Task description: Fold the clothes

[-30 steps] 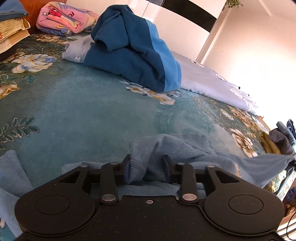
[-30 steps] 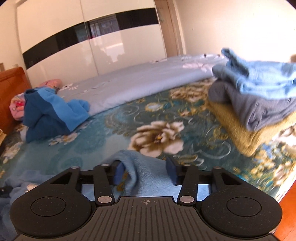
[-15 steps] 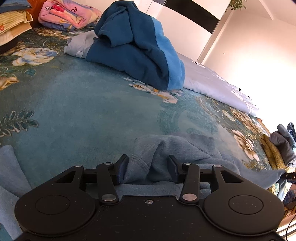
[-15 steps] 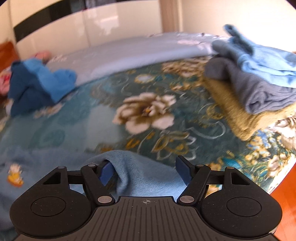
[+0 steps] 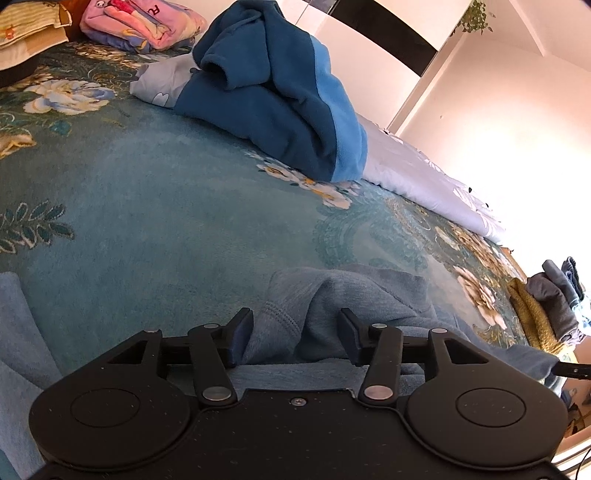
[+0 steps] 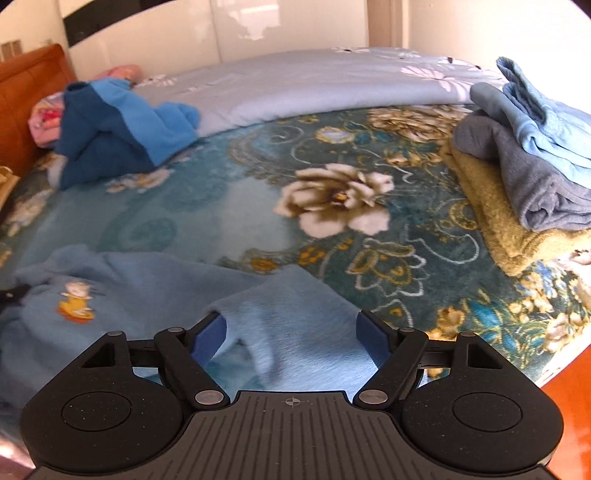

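A light blue fleece garment (image 6: pixel 155 280) with a small cartoon patch lies spread on the floral bedspread (image 6: pixel 332 199). My right gripper (image 6: pixel 291 338) hovers low over one corner of it. Its jaws are opening, and the corner lies slack between them, clear of the right pad. In the left wrist view a bunched fold of the same garment (image 5: pixel 332 291) sits between the fingers of my left gripper (image 5: pixel 295 332). Those jaws are opening too, with the cloth loose between them and resting on the bed.
A dark and light blue jacket (image 5: pixel 277 92) lies heaped farther up the bed, beside a pale blue quilt (image 6: pixel 314 85). A stack of folded clothes (image 6: pixel 517 177) sits at the right near the bed edge. A pink bundle (image 5: pixel 140 26) lies by the wooden headboard (image 6: pixel 22 110).
Both pairs of jaws have spread apart and let the garment go. The cloth has slumped down onto the bedspread. The right gripper has tipped further down toward the bed.
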{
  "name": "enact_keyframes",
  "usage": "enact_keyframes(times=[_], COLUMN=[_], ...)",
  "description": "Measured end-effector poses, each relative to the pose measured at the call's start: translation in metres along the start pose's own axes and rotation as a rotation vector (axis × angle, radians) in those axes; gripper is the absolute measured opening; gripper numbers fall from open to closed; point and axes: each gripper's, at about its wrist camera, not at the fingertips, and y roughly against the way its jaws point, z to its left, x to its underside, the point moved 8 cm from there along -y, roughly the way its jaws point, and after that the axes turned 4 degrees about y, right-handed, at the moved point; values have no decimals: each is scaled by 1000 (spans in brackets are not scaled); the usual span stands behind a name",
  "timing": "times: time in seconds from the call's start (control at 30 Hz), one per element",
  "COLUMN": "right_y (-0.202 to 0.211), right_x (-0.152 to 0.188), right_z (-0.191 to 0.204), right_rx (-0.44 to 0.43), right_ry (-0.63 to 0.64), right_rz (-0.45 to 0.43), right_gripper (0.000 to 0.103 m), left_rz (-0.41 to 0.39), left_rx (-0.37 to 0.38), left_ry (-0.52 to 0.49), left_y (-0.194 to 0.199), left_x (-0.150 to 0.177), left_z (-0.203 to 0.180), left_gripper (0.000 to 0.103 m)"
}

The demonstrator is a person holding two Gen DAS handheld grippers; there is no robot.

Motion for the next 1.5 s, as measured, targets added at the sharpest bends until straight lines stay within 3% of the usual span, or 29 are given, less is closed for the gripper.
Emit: enact_keyframes(times=[0.23,0.27,0.3,0.37,0.7,1.07,1.17,1.33,1.4,1.5], right_y=[8,5,0,-10,-113,-137,-137,-136,-135,-131], right_x=[-27,-33,-38,-49,-61,-36,-36,-35,-33,-31], right_z=[20,26,33,48,111,126,125,116,112,112], right_rx=[-103,-124,-152,-206,-318,-339,-324,-276,-284,-307], right_ry=[10,6,5,7,99,58,29,-14,-40,-59], right_rz=[-74,-92,-106,-126,41,109,99,93,90,84], right_gripper=[79,81,91,93,93,93,80,35,23,14], left_rz=[4,4,5,6,22,38,38,37,36,36], left_rx=[13,14,10,6,-6,-12,-13,-14,-14,-14], left_ry=[13,8,5,7,-10,-16,-16,-17,-19,-19], left_y=[0,1,1,1,5,0,1,1,2,3], left_x=[-1,-1,-1,-1,2,5,5,5,5,6], left_z=[2,2,2,3,3,5,4,4,4,4], left_gripper=[53,54,55,55,59,65,65,65,65,65])
